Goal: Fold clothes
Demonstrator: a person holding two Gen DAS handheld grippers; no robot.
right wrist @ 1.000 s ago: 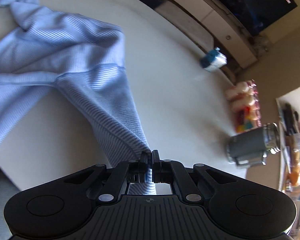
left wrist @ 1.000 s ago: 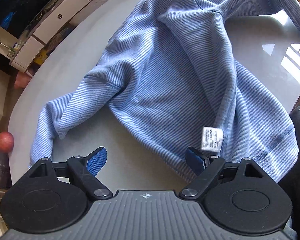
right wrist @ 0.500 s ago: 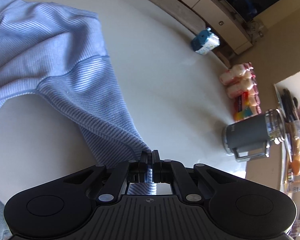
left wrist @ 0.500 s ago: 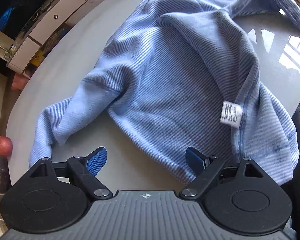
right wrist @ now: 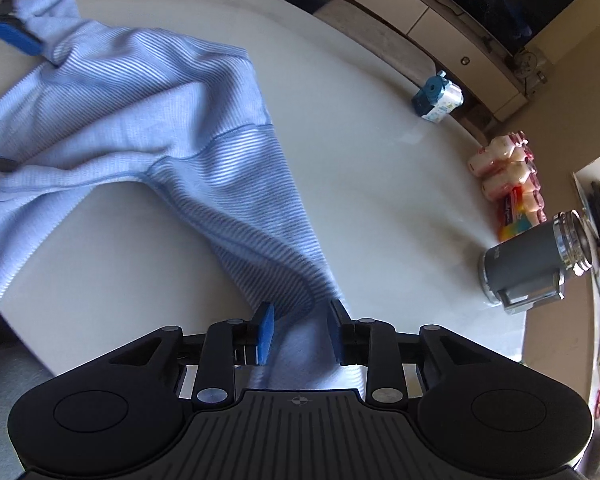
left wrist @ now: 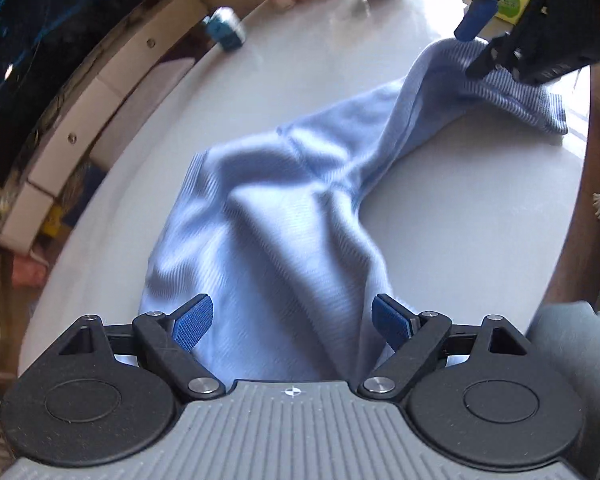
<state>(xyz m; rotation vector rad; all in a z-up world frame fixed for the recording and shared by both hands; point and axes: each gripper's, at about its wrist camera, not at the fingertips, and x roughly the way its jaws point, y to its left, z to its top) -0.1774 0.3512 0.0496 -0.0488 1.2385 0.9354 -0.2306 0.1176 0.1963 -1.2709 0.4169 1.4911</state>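
Note:
A light blue ribbed sweater (left wrist: 284,216) lies spread and rumpled on the round white table (left wrist: 480,232). My left gripper (left wrist: 292,320) is open, its blue pads on either side of a bunched end of the sweater. My right gripper (right wrist: 300,328) is open, with a sleeve (right wrist: 260,216) lying between its pads. In the left wrist view the right gripper (left wrist: 484,28) sits at the far end over that sleeve. In the right wrist view the sweater body (right wrist: 112,108) stretches to the far left, where a blue pad of the left gripper (right wrist: 12,36) shows.
A grey steel mug (right wrist: 536,264), a pack of small bottles (right wrist: 508,176) and a blue-white tissue pack (right wrist: 436,98) stand near the table's far right edge. A low white cabinet (right wrist: 420,12) runs behind the table. A green box (left wrist: 512,4) sits behind the right gripper.
My right gripper has opened and let go of the sleeve, which now lies between its pads. My left gripper has swung round and moved over the sweater's end, still open.

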